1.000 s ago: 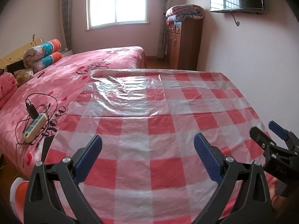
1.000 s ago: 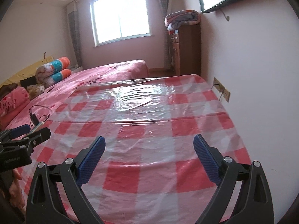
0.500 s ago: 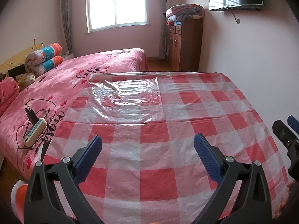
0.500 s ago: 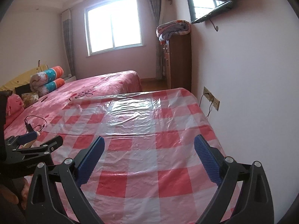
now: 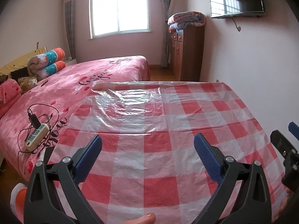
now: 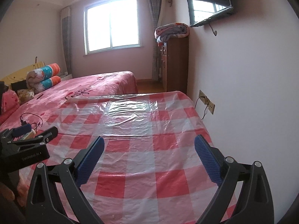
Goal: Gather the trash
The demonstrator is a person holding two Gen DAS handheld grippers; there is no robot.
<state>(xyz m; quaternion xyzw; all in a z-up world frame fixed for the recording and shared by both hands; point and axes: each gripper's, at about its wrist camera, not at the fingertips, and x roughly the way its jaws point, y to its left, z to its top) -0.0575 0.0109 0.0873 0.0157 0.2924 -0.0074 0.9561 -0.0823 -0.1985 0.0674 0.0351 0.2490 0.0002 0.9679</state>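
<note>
Looking over the last second, both cameras have tipped up and pulled back, so more of the room and less of the red-and-white checked cloth (image 5: 149, 149) on the surface shows now. The left gripper (image 5: 147, 149) has its jaws spread wide with nothing between them, and the right gripper (image 6: 149, 149) is the same, jaws spread and holding nothing. They hang side by side above the near end of the cloth. A clear plastic sheet (image 5: 127, 104) lies flat on the far half of the cloth. No trash shows anywhere on the surface, so I cannot tell where it is. My guess is the person is looking around for it, and collecting has not started.
</note>
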